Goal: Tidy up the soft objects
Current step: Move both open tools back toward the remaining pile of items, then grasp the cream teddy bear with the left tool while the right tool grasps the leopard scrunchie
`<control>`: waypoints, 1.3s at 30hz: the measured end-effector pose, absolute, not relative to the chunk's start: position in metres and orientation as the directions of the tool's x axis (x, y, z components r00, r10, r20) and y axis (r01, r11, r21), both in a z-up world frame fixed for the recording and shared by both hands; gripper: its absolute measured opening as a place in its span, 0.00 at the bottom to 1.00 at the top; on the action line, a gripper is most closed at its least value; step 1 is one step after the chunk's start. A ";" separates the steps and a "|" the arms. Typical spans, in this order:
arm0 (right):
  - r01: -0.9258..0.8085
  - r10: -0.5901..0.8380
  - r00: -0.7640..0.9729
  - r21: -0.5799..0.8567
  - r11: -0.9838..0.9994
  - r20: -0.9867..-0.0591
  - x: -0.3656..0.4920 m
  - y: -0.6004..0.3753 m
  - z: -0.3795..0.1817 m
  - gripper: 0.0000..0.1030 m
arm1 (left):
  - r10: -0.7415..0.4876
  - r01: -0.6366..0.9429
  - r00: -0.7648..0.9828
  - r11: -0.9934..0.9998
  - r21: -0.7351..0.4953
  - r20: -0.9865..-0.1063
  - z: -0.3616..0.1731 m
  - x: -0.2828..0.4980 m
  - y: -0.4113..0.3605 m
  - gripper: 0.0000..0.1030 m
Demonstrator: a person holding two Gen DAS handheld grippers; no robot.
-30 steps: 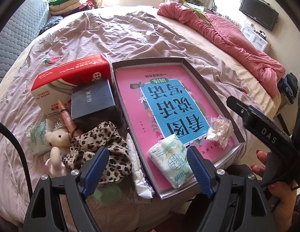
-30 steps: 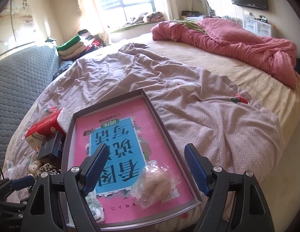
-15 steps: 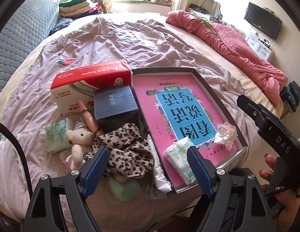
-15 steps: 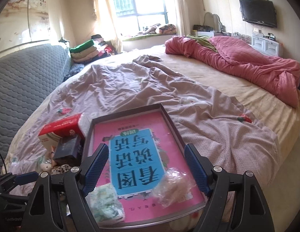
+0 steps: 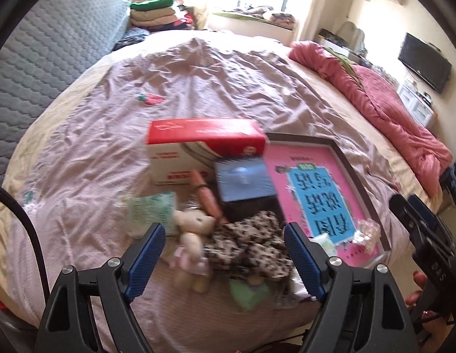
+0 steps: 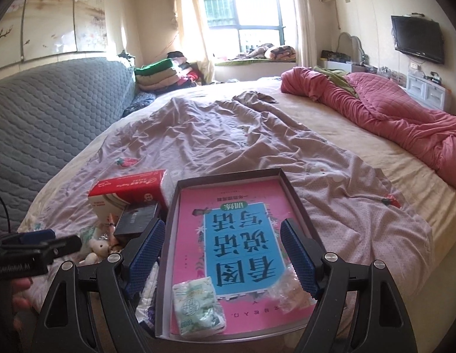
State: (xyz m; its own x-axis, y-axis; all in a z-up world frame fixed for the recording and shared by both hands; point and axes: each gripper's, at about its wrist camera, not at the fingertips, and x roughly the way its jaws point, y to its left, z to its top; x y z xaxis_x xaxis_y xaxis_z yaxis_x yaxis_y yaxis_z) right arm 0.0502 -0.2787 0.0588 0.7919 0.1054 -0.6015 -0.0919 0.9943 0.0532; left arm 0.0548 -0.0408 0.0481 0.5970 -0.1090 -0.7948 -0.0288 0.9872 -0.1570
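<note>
Both claws hang above the near edge of a bed [image 6: 286, 135] covered with a wrinkled mauve sheet, and both stand wide open with nothing between their blue pads. The left claw [image 5: 223, 253] hovers over a loose pile of soft things: a small cream teddy bear [image 5: 192, 235] lies on the sheet just beside a crumpled leopard-print cloth [image 5: 251, 244], and a pale green tissue packet [image 5: 153, 211] rests to the bear's left. Behind them stand a dark blue box [image 5: 242, 184] and, touching it, a red and white tissue carton [image 5: 198, 147]; a pink tube [image 5: 208, 195] leans between the carton and the bear. The left view is blurred, so finer detail in the pile cannot be made out. The right claw [image 6: 222, 253] hovers over a shallow grey-walled box tray [image 6: 298, 203] that lies on the sheet just right of the pile. A pink book with a blue title panel [image 6: 242, 244] fills the tray's floor, and on its near end lie a green-printed tissue pack [image 6: 198, 306] and, towards the right corner, a crinkled clear bag [image 6: 289, 291]. A rumpled pink quilt [image 6: 389, 111] lies along the far right of the bed, well apart from the tray.
</note>
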 end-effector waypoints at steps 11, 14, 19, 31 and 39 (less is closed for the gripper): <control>-0.161 0.142 0.778 0.023 0.987 -0.612 0.046 -0.259 0.058 0.79 | -0.065 -0.125 0.600 0.977 -0.174 -0.797 0.049 0.048 0.011 0.80; -0.194 0.159 0.771 0.010 0.981 -0.617 0.044 -0.250 0.057 0.79 | -0.048 -0.144 0.598 0.975 -0.166 -0.800 0.046 0.044 0.021 0.80; -0.254 0.199 0.751 0.003 0.967 -0.630 0.042 -0.233 0.053 0.79 | -0.040 -0.157 0.582 0.975 -0.160 -0.812 0.038 0.039 0.031 0.80; -0.375 0.246 0.680 -0.039 0.926 -0.691 0.040 -0.191 0.026 0.79 | -0.147 -0.097 0.505 0.970 -0.225 -0.851 -0.003 0.038 0.025 0.79; -0.405 0.246 0.647 -0.051 0.913 -0.722 0.044 -0.185 0.010 0.79 | -0.197 -0.065 0.470 0.964 -0.256 -0.860 -0.023 0.044 0.015 0.74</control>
